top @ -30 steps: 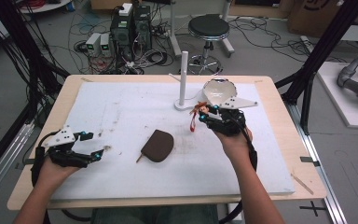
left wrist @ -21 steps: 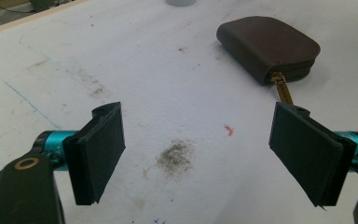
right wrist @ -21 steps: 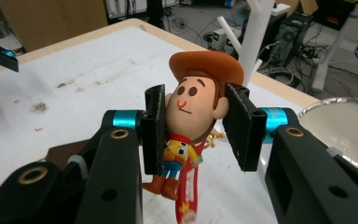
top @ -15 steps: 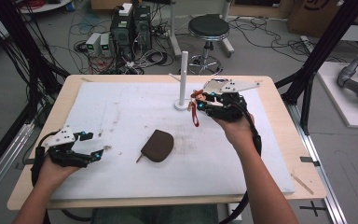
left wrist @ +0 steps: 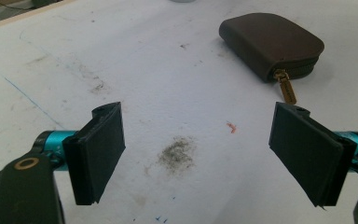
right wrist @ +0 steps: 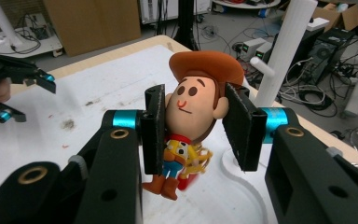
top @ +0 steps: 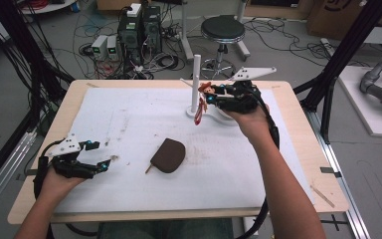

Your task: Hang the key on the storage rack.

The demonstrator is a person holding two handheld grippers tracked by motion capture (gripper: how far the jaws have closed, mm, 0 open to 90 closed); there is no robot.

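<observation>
The right claw (top: 210, 94), clamped on a glossy plastic cowboy figurine (right wrist: 196, 112), has swung from beside the white stand's base to its smooth upright post (top: 196, 79), upper centre of frame, apparently to hang it there. The left claw (left wrist: 200, 154), jaws apart, idles lower left near a rounded brown zip pouch (top: 169, 155) on the smudged table (top: 129, 119).

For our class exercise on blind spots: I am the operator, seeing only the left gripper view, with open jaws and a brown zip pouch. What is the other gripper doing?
Observer: The right gripper is shut on the head of a cowboy doll.
Operator: Where is it holding that?
Observer: At the table's far side, next to a white upright post on a white base.
Operator: Anything on the post?
Observer: A short side peg sticks out, with nothing hanging on it.
</observation>
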